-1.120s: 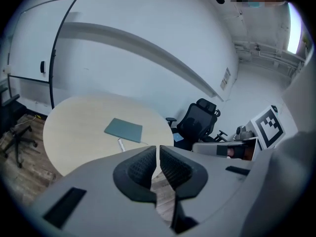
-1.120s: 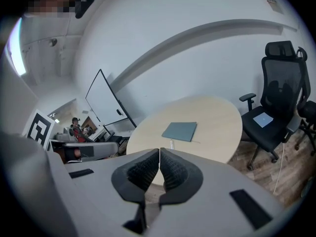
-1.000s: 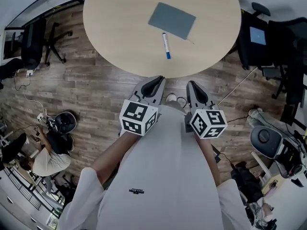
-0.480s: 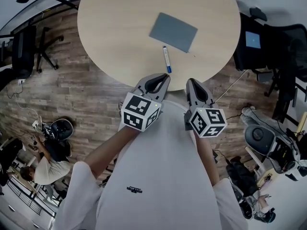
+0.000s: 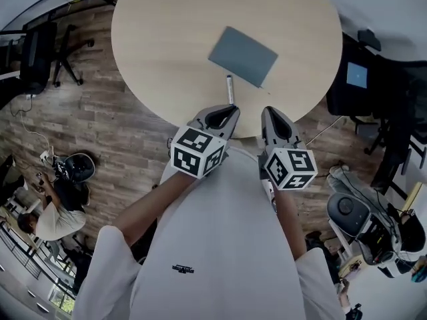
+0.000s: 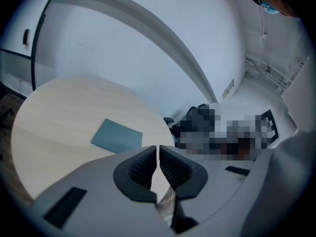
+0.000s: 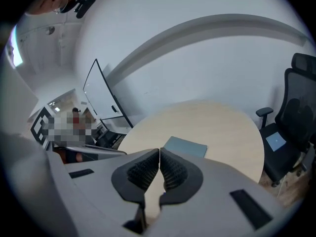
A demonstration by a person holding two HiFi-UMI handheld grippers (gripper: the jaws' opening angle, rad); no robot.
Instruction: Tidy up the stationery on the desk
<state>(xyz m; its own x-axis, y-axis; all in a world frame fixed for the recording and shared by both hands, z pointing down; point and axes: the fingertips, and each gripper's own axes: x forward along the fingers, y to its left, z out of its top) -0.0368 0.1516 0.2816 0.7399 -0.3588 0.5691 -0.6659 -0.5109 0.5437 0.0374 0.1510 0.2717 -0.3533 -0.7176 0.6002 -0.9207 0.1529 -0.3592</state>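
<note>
Risks, as I judge them:
- The counter (image 5: 167,45) is smooth, so anything nudged on it slides rather than stays put.
- The grey notebook (image 5: 243,47) lies flat with no raised edge. Shut fingers would only shove it, so they need to open and catch a corner.
- The pen (image 5: 229,89) is round and may roll off the near rim if tapped from the side.

Fingers: the left gripper (image 5: 222,117) has its fingers all but together, with a thin slit and nothing between them. The right gripper (image 5: 275,120) has its fingers pressed shut and empty. Neither can take anything until it opens.

Where things are: the pen is just ahead of the left fingers and points away from them. The notebook is beyond the pen's far end, ahead of both pairs of fingers. Whether the two touch I cannot tell.

Materials:
- Counter: round, pale wood-look laminate, matte.
- Notebook: thin rectangle with a dull blue-grey cover, lying skewed.
- Grippers: grey moulded plastic with black ribbed pads (image 6: 140,168).
- Pen: slim white cylinder, hard plastic.
</note>
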